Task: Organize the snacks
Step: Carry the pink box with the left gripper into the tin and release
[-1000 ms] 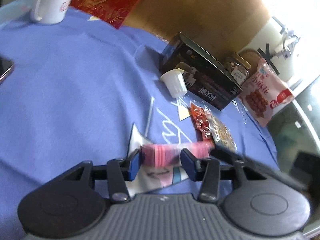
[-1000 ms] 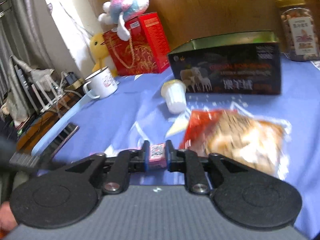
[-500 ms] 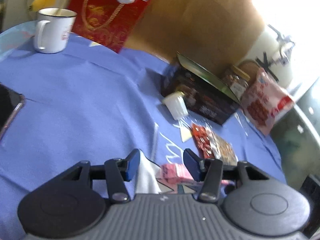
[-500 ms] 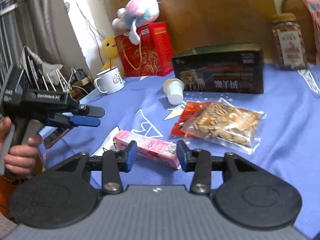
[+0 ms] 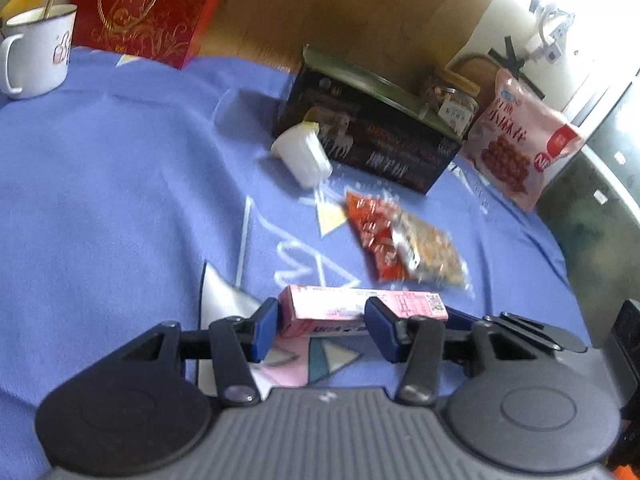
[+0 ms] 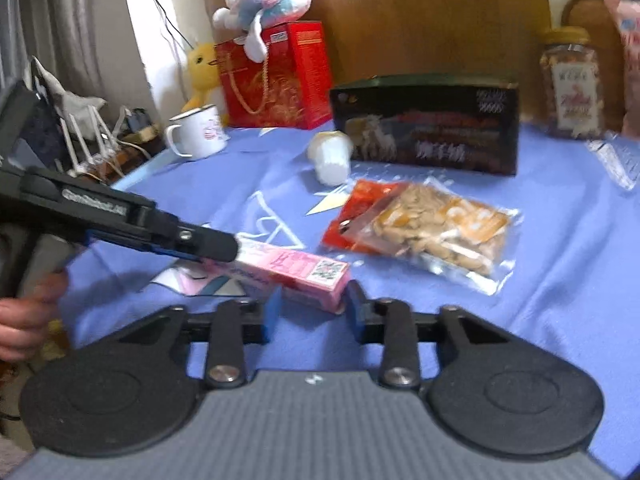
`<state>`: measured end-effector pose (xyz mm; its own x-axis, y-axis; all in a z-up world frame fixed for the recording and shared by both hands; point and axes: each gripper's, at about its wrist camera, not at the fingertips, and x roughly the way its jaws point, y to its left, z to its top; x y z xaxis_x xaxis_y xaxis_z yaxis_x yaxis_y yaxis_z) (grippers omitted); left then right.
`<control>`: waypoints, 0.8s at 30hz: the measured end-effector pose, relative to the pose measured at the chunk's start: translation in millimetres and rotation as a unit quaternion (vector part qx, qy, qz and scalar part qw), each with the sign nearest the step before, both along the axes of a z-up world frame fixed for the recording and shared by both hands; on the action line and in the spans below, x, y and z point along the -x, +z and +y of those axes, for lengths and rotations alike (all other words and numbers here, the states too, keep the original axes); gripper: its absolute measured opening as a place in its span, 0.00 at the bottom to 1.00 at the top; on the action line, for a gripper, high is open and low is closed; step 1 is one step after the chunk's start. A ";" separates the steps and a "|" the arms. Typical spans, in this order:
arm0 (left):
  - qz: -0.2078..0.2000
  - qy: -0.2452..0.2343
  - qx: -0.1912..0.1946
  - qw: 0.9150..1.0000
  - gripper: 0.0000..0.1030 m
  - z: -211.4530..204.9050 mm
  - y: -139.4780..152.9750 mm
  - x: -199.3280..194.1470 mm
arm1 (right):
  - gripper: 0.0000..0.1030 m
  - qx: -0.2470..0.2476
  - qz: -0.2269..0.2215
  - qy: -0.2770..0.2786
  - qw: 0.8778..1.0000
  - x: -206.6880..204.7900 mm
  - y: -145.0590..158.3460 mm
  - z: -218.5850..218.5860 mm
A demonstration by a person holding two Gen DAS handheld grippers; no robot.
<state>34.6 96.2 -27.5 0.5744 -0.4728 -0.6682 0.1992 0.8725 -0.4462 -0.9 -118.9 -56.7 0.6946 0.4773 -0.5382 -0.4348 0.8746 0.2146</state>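
A blue cloth covers the surface, which is scattered with snacks. Nearest the viewer lies a slim pink carton, resting flat and lengthwise across the cloth. The left tongs straddle one end of it, jaws standing apart; the pads do not appear to press on its sides. From the right wrist view, the right tongs sit at the carton's opposite end, the one with a printed code, and their jaws are closing with that end between them; a gap still shows on each side, so there is no grip yet. A person's hand holds the left tool's handle at the left edge.

Beyond the carton lies a clear packet of nuts with red backing, then a white cup on its side just beside a dark gift box. A jar of snacks and a pink snack bag stand at the back right; a white enamel mug and a red gift bag stand at the back left.

The carton looks light and fairly stiff, with smooth printed card that could slip or dent under a hard squeeze. A hold across its narrow width, near the middle or at both ends together, seems safest; pinching one end alone would probably let it tilt.
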 end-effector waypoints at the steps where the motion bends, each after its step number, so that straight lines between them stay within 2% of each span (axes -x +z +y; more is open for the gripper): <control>1: -0.007 -0.001 0.002 1.000 0.45 0.8 5.2 -3.9 | 0.29 -0.004 -0.001 -0.003 1.000 -1.5 2.8 -1.0; 6: -0.071 -0.008 -0.008 0.997 0.45 -10.3 46.6 -36.1 | 0.29 -0.004 -0.056 -0.014 0.998 -12.8 30.9 -5.6; 8: -0.102 -0.010 -0.015 0.995 0.45 -19.0 63.0 -57.2 | 0.29 0.002 -0.078 -0.031 0.996 -26.8 43.5 -7.7; 11: -0.121 -0.015 -0.015 0.992 0.45 -35.4 78.3 -91.9 | 0.29 -0.002 -0.102 -0.058 0.993 -56.5 58.8 -17.0; 15: -0.126 -0.014 -0.026 0.992 0.45 -55.1 82.8 -137.7 | 0.30 -0.006 -0.106 -0.094 0.990 -102.8 67.9 -31.0; 20: -0.108 -0.011 -0.043 0.993 0.45 -70.2 66.3 -185.3 | 0.30 -0.007 -0.087 -0.125 0.988 -150.7 65.7 -41.8; 24: -0.100 0.008 -0.072 0.992 0.47 -75.1 55.2 -199.7 | 0.33 -0.002 -0.069 -0.137 0.988 -171.1 59.2 -39.7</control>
